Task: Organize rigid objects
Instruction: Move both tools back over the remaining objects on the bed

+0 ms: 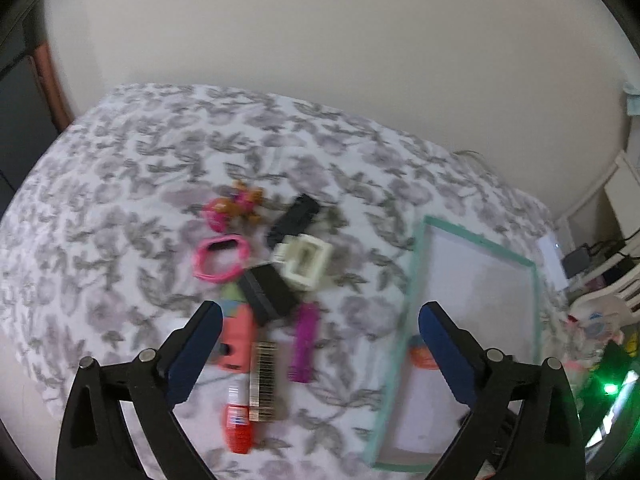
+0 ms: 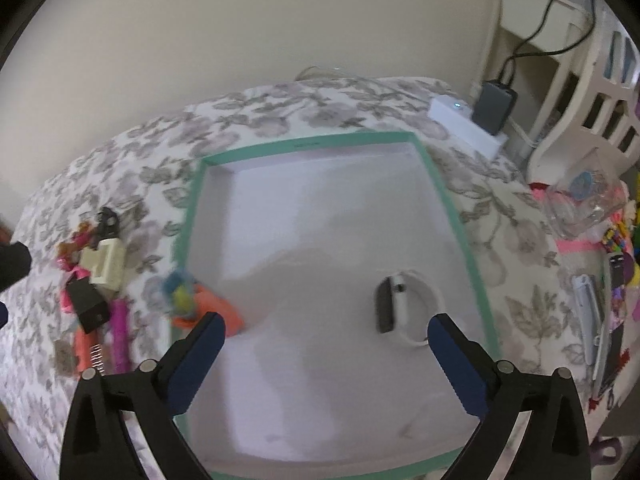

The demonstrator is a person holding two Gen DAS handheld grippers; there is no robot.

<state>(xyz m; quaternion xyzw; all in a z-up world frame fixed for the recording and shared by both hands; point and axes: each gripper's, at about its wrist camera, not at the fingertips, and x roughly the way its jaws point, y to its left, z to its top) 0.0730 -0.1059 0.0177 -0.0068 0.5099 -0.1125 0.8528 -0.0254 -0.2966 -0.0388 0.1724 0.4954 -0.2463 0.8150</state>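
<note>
On the flowered bedspread lies a pile of small items: a pink bracelet point(image 1: 222, 258), a cream buckle point(image 1: 306, 262), a black box point(image 1: 268, 294), a magenta comb point(image 1: 304, 342), a striped comb point(image 1: 263, 380) and a red glue stick point(image 1: 238, 420). My left gripper point(image 1: 320, 312) hangs open above them, holding nothing. To its right is a shallow white tray with a teal rim point(image 1: 480, 241). My right gripper point(image 2: 327, 322) is open over that tray point(image 2: 304, 144). In the tray lie a white band with a black face point(image 2: 400, 308) and, at the left wall, an orange toy point(image 2: 208, 304).
A white power box point(image 2: 468, 124) with a grey adapter point(image 2: 494, 108) sits at the bed's far right corner. A clear bag point(image 2: 580, 204), a black strap point(image 2: 616, 280) and colourful clutter line the right edge. White furniture point(image 2: 580, 112) stands beyond. A plain wall is behind.
</note>
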